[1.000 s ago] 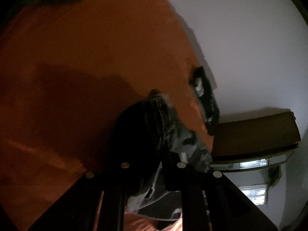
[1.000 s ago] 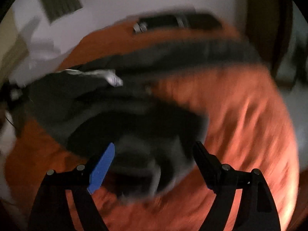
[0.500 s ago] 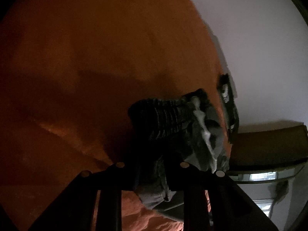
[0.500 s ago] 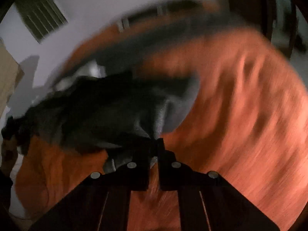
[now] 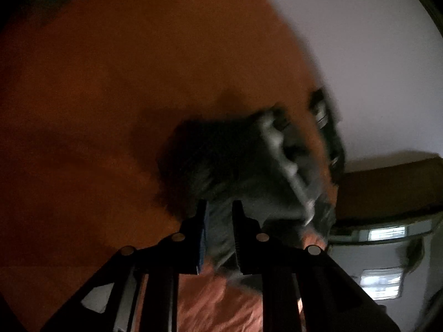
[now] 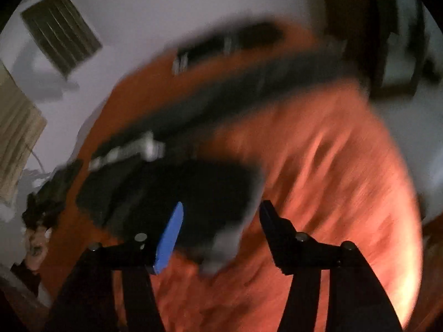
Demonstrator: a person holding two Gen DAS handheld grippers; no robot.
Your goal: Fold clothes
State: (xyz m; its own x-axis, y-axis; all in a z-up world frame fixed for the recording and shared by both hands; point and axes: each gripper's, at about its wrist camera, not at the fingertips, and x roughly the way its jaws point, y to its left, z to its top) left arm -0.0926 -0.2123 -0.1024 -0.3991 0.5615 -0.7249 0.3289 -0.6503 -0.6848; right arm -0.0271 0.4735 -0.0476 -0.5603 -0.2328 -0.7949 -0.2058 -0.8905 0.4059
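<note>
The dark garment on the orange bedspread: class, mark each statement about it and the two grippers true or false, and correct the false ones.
1. The left gripper has grey cloth of the dark garment between its fingers. True.
2. The right gripper is clamped shut on the garment. False: its jaws stand apart and are opening; the cloth lies between them, but the pads do not press on it.
3. The garment lies on an orange bedspread. True.
4. The surface under the garment is a bare wooden table. False: it is orange fabric.
5. One finger of the right gripper carries a blue pad. True.
</note>
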